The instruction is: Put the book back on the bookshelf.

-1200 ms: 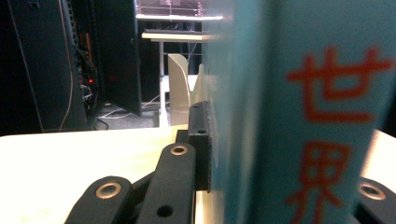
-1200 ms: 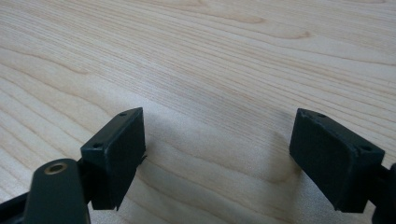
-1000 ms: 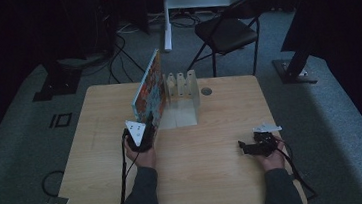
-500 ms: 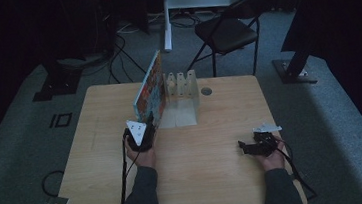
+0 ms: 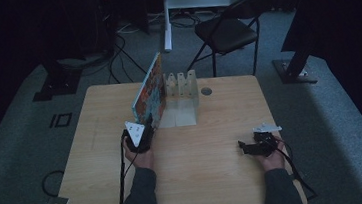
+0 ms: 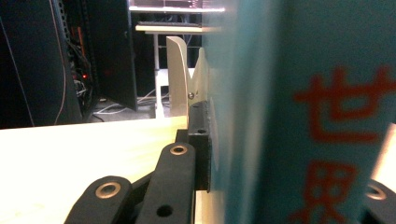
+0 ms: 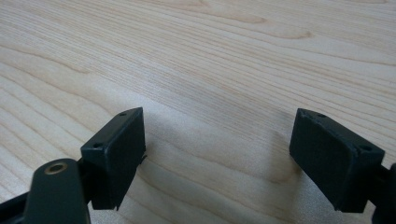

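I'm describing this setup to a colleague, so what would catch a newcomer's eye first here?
First, the colourful book standing on edge near the middle of the wooden table, clamped at its near end by the left tool. Just right of it sits a pale slotted rack. The right tool rests open over bare wood at the near right, holding nothing.

Close to the left gripper's [image 6: 205,154] camera, the book [image 6: 299,112] is a teal blur, cut off by the top, right and bottom edges; its red characters run off below. Behind the book, the white rack [image 6: 180,77] is half hidden. The book's cover picture [image 5: 149,91] is probably too small to read from above.
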The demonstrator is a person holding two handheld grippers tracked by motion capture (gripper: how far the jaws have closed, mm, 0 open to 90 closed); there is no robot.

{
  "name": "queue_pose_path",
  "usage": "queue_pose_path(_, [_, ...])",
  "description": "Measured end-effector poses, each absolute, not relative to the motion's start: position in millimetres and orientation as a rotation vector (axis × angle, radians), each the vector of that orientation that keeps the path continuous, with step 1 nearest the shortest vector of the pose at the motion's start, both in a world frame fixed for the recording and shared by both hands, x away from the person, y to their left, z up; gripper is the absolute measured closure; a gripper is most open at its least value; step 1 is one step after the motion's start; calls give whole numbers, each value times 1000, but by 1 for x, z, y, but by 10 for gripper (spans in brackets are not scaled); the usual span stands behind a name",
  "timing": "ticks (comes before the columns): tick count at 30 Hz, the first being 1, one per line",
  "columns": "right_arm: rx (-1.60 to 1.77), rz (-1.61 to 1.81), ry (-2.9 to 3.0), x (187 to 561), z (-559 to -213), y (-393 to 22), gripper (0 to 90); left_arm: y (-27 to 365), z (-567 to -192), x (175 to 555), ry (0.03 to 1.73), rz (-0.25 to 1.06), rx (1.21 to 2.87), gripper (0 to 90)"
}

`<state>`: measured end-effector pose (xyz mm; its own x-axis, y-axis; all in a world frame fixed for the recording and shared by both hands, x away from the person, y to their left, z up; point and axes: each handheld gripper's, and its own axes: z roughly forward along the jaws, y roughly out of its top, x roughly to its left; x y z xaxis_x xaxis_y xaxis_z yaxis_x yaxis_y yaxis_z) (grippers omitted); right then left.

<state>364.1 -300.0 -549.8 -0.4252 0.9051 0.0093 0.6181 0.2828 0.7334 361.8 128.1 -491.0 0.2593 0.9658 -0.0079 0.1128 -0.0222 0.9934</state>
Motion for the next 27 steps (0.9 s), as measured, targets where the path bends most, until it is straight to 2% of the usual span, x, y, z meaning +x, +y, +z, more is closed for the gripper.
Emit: queue_pose_path(27, [1370,944,2148,364,-550,-300,179,147,-504,356,1096,892,1398,804])
